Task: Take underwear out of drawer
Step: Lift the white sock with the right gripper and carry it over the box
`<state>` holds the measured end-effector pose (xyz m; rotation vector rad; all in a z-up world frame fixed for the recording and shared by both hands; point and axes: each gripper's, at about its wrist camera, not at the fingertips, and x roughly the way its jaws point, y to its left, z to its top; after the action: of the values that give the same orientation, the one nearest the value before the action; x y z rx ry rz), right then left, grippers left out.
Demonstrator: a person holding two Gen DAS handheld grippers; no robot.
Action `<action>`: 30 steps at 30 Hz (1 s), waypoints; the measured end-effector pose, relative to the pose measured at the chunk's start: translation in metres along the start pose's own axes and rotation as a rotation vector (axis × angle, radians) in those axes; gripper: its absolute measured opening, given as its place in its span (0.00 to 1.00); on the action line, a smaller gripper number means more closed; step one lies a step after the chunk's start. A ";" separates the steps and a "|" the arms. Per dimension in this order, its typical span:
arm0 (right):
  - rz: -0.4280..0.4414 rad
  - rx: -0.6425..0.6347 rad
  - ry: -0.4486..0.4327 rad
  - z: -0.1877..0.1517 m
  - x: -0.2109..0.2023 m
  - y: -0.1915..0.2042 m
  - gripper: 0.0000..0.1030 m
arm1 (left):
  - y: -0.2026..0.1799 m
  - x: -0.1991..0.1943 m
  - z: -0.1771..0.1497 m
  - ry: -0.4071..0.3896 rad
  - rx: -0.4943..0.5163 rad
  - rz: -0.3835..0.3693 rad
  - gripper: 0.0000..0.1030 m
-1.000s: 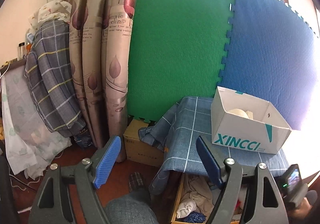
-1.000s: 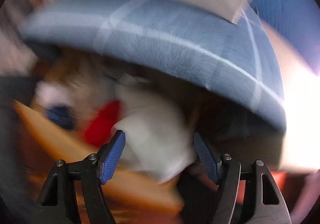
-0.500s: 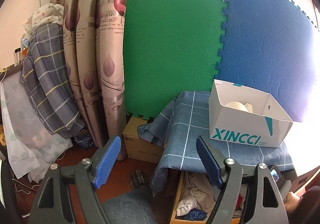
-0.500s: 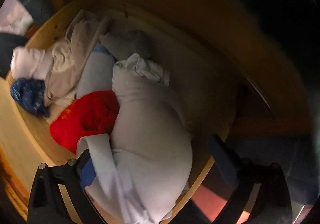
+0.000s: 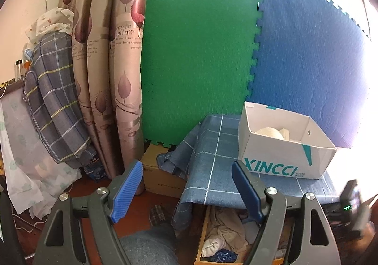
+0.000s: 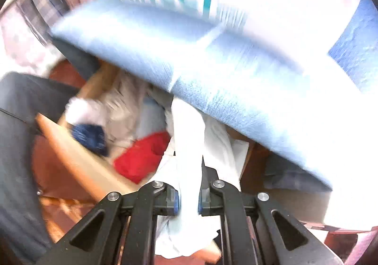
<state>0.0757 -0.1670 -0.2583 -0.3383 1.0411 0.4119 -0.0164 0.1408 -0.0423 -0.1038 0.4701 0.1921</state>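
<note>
Left wrist view: left gripper idle at frame bottom, fingers apart; open drawer lower right.
Right wrist view: right gripper clamped on white underwear, centre frame; lift it clear of the overhanging blue checked cloth

Open wooden drawer, packed with clothes: beige garment, white rolled sock, dark blue piece at the front, red item beside pale cloth. Above it, a surface draped in blue checked cloth, hanging over the front edge. On the cloth, white XINCCI box, open-topped, pale bundle inside. On the reddish floor beside it, cardboard carton, tucked partly under the cloth.
</note>
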 end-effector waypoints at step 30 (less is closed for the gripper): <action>-0.085 0.257 -0.527 0.209 -0.235 -0.086 0.09 | 0.020 -0.031 0.006 -0.069 -0.048 -0.022 0.78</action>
<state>0.1710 -0.1857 0.0527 -0.0349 0.5511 0.2641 -0.0448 0.1566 -0.0239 -0.1493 0.3958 0.1847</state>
